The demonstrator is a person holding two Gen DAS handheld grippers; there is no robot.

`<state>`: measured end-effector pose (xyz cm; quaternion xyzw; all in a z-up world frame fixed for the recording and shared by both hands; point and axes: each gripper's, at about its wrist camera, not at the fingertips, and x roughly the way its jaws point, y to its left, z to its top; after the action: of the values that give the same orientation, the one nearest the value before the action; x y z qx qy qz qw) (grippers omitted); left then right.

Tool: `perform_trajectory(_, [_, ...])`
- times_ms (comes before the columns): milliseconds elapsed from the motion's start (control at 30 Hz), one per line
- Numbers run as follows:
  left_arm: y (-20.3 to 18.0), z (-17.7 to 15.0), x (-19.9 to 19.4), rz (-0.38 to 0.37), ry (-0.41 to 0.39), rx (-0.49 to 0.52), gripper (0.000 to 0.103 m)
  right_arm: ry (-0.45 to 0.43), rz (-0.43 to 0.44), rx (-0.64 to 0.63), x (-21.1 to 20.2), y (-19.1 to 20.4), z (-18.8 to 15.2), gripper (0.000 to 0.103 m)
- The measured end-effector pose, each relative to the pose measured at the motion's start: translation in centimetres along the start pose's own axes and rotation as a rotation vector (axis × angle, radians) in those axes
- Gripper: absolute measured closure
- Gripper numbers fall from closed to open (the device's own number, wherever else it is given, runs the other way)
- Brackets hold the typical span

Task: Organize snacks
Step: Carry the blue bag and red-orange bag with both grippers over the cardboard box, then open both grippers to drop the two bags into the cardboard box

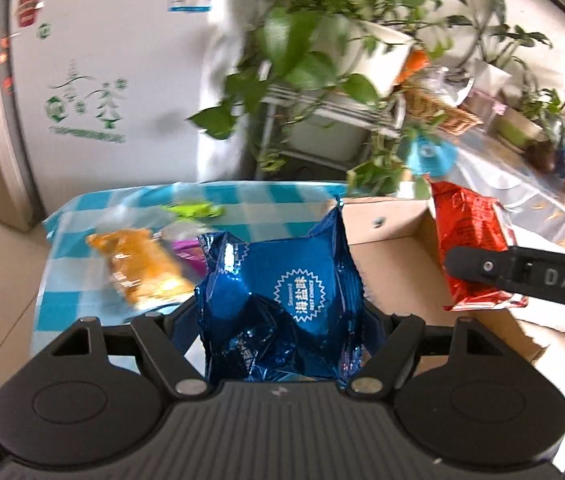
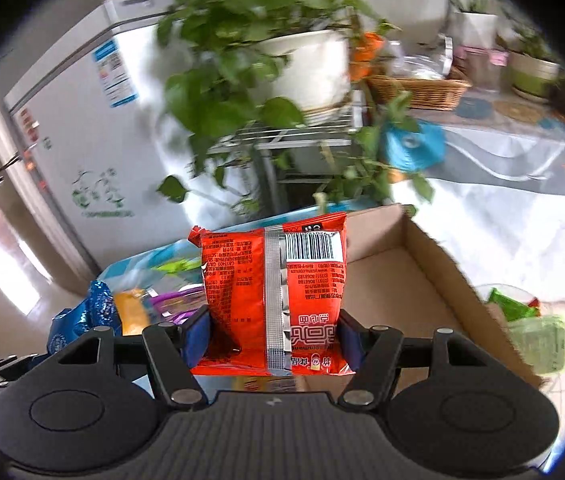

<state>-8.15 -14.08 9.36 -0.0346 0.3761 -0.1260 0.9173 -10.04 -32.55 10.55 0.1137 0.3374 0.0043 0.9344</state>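
Presently both packets in hand and clear of the surface (image 1: pixel 242 196). Left gripper (image 1: pixel 282 328) clenched on a blue foil snack packet (image 1: pixel 282 292), crumpled, standing upright between the jaws; held low on the bag, so the printed face stays readable and the top edge free. Right gripper (image 2: pixel 274 336) clenched on a red snack packet (image 2: pixel 274 292), seam and barcode facing the camera, gripped by its two side edges (sensible for a flat, slippery pouch). Same red packet visible in the left wrist view, hanging beside the open cardboard box (image 1: pixel 394 248), with one black finger across it. Box standing at the right end of the checked cloth, interior apparently bare as far as shown. Judged purpose of the twin hold: carry both packets to the box together. Remaining on the cloth: an orange packet (image 1: pixel 142 268), a purple wrapper (image 1: pixel 188 250) and a green wrapper (image 1: pixel 194 210), blurred, details not legible. Potted plant (image 2: pixel 302 64) on a rack behind the surface, leaves overhanging near the box. Risk noted: foil slipping under a light pinch during release into the box.
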Motion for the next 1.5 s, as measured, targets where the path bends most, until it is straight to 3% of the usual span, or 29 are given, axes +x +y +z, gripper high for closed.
perform_trajectory(400, [-6.4, 1.1, 3.3, -0.094, 0.037, 0.037, 0.026, -0.019, -0.066, 0.251, -0.2, -7.0, 1.6, 0.032])
perform_trajectory(967, [-10.9, 0.7, 7.7, -0.136, 0.134, 0.075, 0.024, 0.08, -0.168, 0.31, 2.1, -9.9, 1.4, 0.032])
perform_trajectory(1200, [-11.0, 0.8, 7.2, -0.125, 0.112, 0.089, 0.013, 0.07, -0.163, 0.337, 1.9, -10.2, 1.4, 0.03])
perform_trajectory(1500, [-10.9, 1.1, 6.4, -0.112, 0.094, 0.112, 0.012, 0.05, -0.153, 0.364, 1.6, -10.4, 1.5, 0.028])
